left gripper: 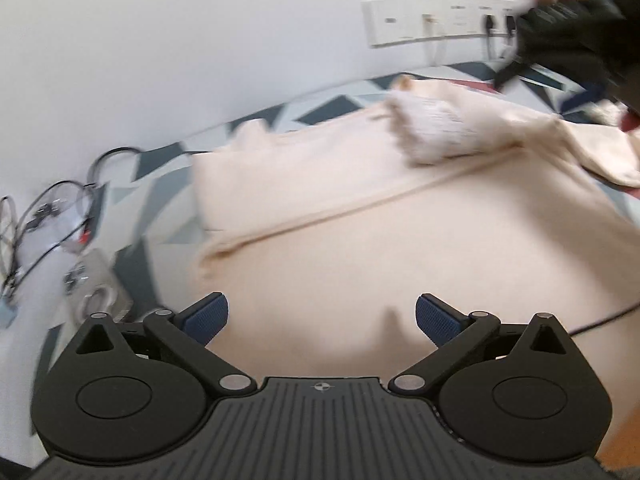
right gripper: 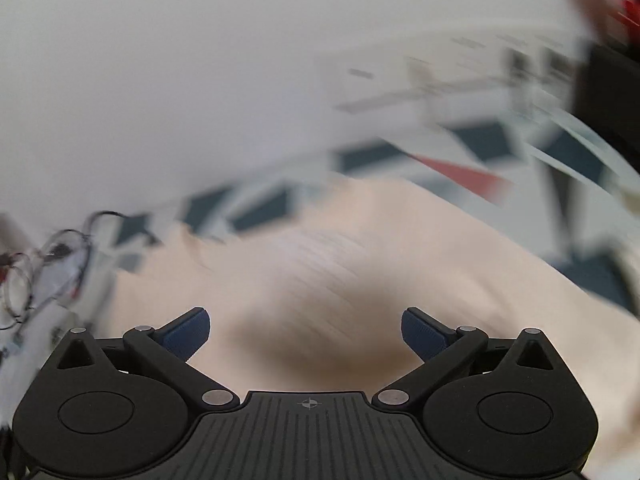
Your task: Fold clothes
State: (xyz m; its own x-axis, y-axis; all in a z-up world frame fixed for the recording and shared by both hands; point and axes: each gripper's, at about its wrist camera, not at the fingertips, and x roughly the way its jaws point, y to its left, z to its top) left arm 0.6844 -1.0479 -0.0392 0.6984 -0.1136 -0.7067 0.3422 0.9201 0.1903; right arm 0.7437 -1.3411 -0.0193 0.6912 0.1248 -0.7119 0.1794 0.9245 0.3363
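Both the left gripper [left gripper: 322,316] and the right gripper [right gripper: 306,330] are seen with fingers spread wide and nothing held between them. Just beyond them the cream garment [left gripper: 360,248] is laid flat on the patterned tabletop [left gripper: 156,160], a sleeve cuff [left gripper: 436,132] folded in across it near the far edge by the wall. The next edge should probably be picked only once motion blur settles, with both layers pinched evenly.

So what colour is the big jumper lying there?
Pale cream jumper, clearest in the left wrist view.
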